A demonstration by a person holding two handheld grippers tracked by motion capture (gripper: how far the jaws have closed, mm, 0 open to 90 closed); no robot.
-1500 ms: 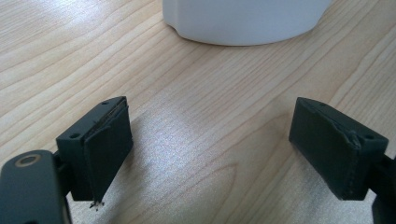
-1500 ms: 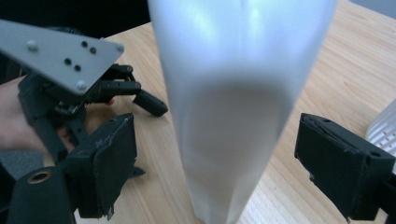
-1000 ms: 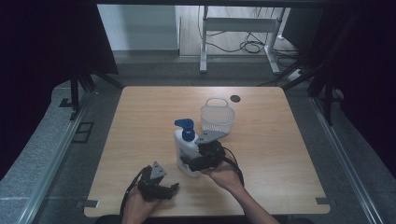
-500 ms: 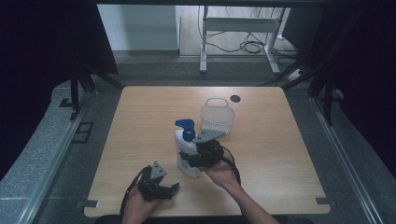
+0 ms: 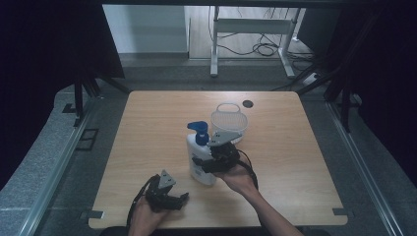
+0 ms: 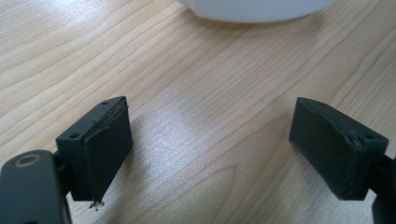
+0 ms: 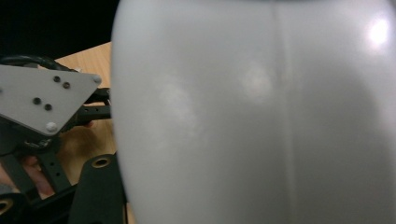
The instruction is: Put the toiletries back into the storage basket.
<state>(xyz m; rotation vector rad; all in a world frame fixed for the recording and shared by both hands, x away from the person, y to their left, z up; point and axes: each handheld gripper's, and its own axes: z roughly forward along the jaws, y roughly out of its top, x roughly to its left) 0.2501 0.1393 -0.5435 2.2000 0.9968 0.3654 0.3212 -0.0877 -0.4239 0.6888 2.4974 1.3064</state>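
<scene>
R gripper (image 5: 209, 160) jaws just closed onto white plastic pump bottle w/ blue top (image 5: 199, 155); L gripper (image 5: 181, 197) jaws apart, over wooden table (image 5: 147, 128).

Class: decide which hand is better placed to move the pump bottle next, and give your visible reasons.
Right. The right tongs are already shut on the white pump bottle, beside the basket. The left tongs stand open over bare table, apart from the bottle.
</scene>
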